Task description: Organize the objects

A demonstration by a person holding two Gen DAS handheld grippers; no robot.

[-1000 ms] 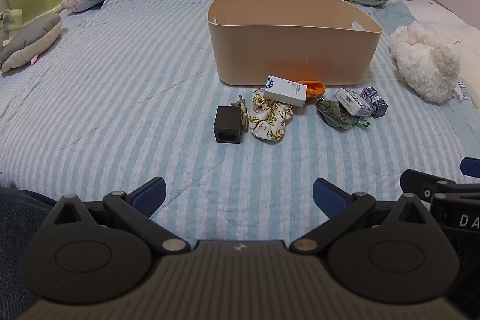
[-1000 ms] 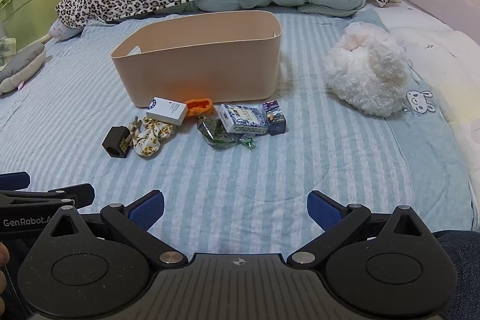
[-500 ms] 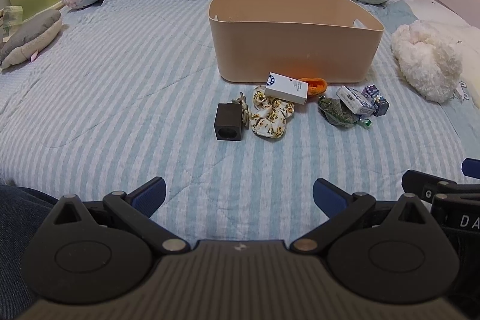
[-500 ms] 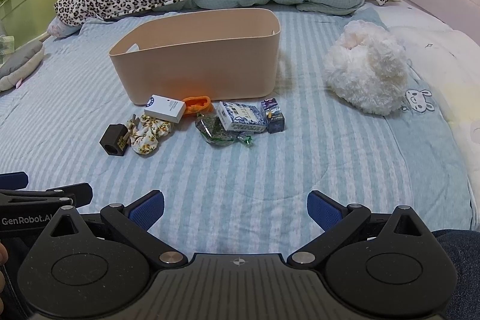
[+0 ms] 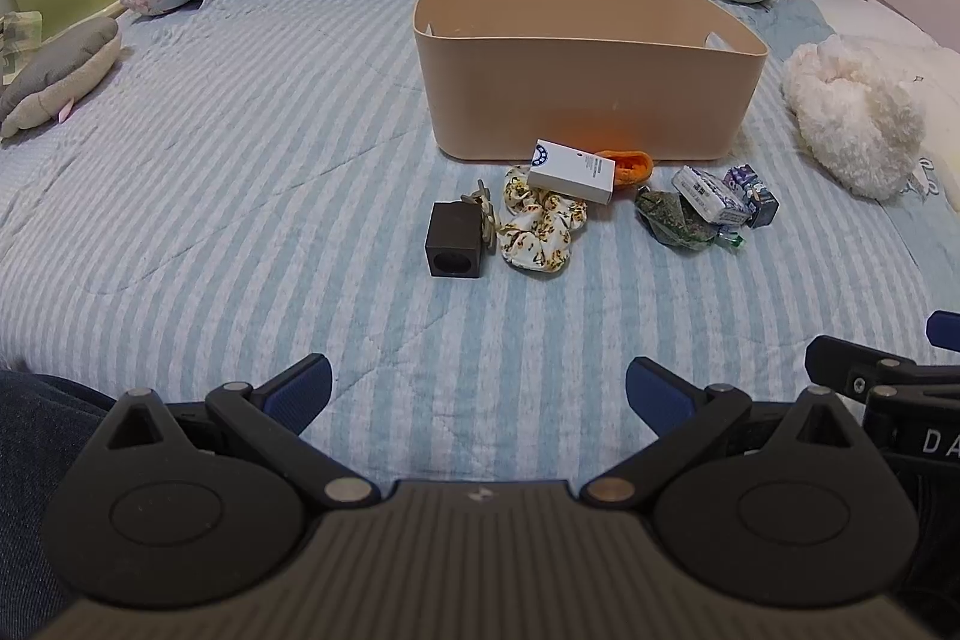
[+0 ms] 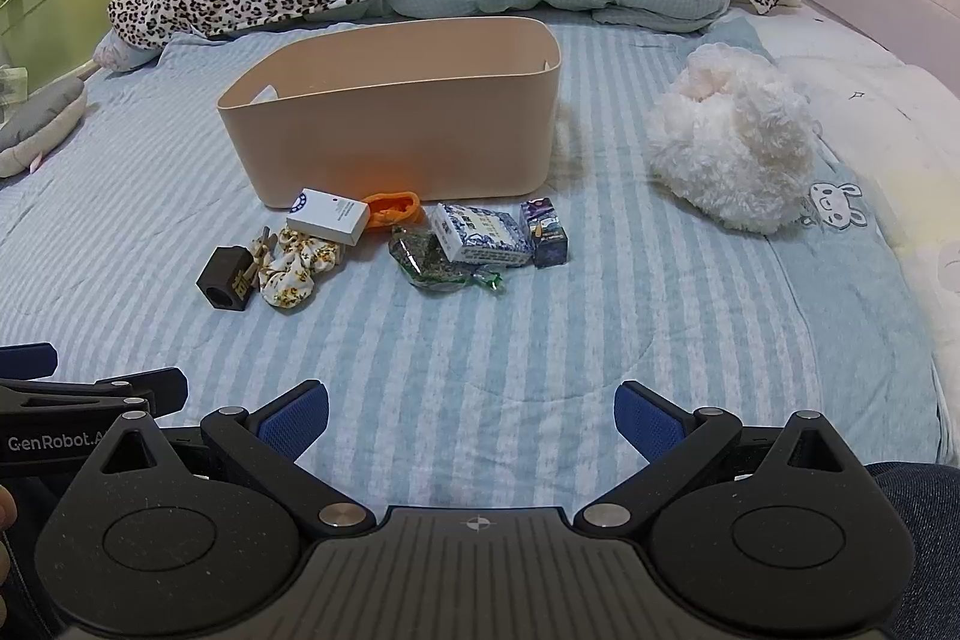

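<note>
Grippers, left [image 5: 478, 388] and right [image 6: 471, 412], hang spread wide over the near edge of the bed [image 5: 240, 196], holding nothing. A tan bin [image 5: 588, 100] sits near the middle. Just in front of it lie a white box [image 5: 572, 171], scrunchie [image 5: 537, 226], black block [image 5: 453, 247], green packet [image 5: 675, 220] and more small things.

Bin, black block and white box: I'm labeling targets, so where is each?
Bin [image 5: 588, 100], left wrist view, front wall.
Black block [image 5: 454, 238], left wrist view, top face.
White box [image 6: 329, 216], right wrist view, top face.
</note>
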